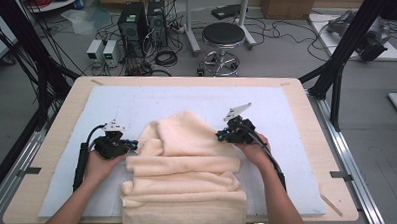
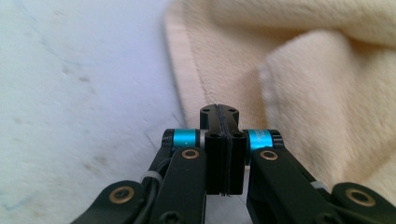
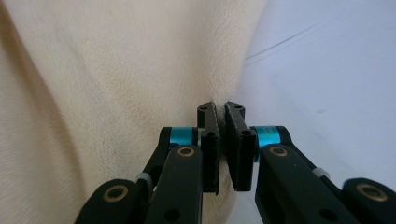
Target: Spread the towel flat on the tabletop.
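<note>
A cream terry towel (image 1: 186, 172) lies loosely folded and bunched on the white mat, its near end hanging over the table's front edge. My left gripper (image 1: 134, 144) sits at the towel's left edge. In the left gripper view its jaws are pressed flat together at the towel's hem (image 2: 187, 79), and no cloth shows between them (image 2: 219, 111). My right gripper (image 1: 221, 136) is at the towel's right edge. In the right gripper view its jaws pinch a fold of the towel (image 3: 116, 93), and cloth fills the narrow gap between them (image 3: 221, 109).
The white mat (image 1: 287, 119) covers most of the wooden table (image 1: 315, 138), with bare mat left, right and behind the towel. Beyond the far edge are a black stool (image 1: 223, 36), computer towers (image 1: 133, 21) and cables on the floor. Black frame posts stand at both sides.
</note>
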The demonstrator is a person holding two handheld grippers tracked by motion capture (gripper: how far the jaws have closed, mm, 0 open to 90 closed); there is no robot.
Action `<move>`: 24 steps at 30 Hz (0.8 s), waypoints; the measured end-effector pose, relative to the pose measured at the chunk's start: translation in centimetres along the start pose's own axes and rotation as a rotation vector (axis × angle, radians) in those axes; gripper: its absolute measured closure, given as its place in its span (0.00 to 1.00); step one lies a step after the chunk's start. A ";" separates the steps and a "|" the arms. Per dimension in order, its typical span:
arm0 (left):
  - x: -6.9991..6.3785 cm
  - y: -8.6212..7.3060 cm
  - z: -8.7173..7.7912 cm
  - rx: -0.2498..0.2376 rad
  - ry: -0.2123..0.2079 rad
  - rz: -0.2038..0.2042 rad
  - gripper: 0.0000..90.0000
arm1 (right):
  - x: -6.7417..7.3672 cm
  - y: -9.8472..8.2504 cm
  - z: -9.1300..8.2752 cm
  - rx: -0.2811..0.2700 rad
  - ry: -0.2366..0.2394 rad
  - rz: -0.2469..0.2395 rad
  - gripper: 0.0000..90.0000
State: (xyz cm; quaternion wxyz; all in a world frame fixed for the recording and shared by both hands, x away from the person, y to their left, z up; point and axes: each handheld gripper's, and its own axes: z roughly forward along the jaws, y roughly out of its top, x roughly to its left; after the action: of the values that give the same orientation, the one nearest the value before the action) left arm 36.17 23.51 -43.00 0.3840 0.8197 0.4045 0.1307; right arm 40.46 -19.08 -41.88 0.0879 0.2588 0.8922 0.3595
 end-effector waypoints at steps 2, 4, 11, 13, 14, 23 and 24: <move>0.3 0.6 0.0 -0.039 0.027 -0.032 0.99 | -0.2 -0.2 -1.7 -0.035 -0.027 0.001 0.95; 0.5 1.3 0.0 -0.094 0.066 -0.056 0.99 | -0.5 -0.8 -4.2 -0.040 -0.079 0.003 0.95; 0.6 2.5 1.2 -0.166 0.047 -0.156 0.81 | -0.9 -2.4 -5.8 -0.001 -0.124 0.039 0.75; 0.2 2.5 1.3 -0.146 0.025 -0.121 0.76 | -0.7 -2.7 -5.7 -0.015 -0.102 0.029 0.72; 0.0 2.5 1.2 -0.135 -0.005 -0.100 0.74 | -0.5 -2.7 -5.6 -0.028 -0.068 0.024 0.70; -1.8 3.0 1.2 -0.159 -0.178 0.008 0.63 | 1.9 -1.7 -3.7 0.015 0.082 -0.070 0.59; -2.1 3.1 1.4 -0.144 -0.182 0.021 0.61 | 2.1 -1.6 -3.5 0.029 0.079 -0.085 0.59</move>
State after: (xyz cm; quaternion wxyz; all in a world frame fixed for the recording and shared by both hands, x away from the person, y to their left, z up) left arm 37.38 19.99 -41.47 0.4756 0.8026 0.3491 0.0886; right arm 36.83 -21.05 -40.42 0.0642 0.2077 0.9102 0.3525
